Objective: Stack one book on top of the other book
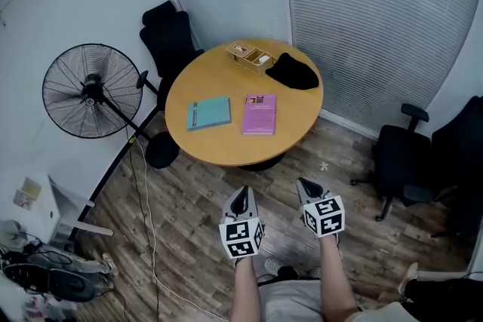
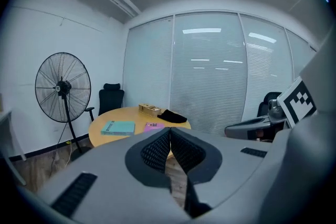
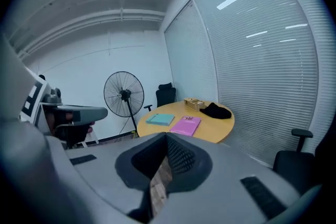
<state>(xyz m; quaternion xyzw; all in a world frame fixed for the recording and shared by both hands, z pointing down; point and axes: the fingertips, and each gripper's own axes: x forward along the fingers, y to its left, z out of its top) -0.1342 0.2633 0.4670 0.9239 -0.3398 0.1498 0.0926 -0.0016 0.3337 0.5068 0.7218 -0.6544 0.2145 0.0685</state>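
Note:
A teal book (image 1: 208, 113) and a pink book (image 1: 259, 114) lie flat side by side on the round wooden table (image 1: 226, 151), a small gap between them. The teal book (image 2: 119, 127) and pink book (image 2: 153, 126) show in the left gripper view, and the teal book (image 3: 160, 119) and pink book (image 3: 185, 125) in the right gripper view. My left gripper (image 1: 241, 197) and right gripper (image 1: 306, 185) hang over the floor, well short of the table's near edge. Both are shut with nothing between the jaws: left gripper (image 2: 169, 132), right gripper (image 3: 166, 137).
A wooden box (image 1: 251, 56) and a black cloth (image 1: 292, 73) sit at the table's far side. A standing fan (image 1: 92, 90) is left of the table, a black chair (image 1: 170, 38) behind it, other chairs (image 1: 423, 154) at right. A cable (image 1: 147, 215) runs across the floor.

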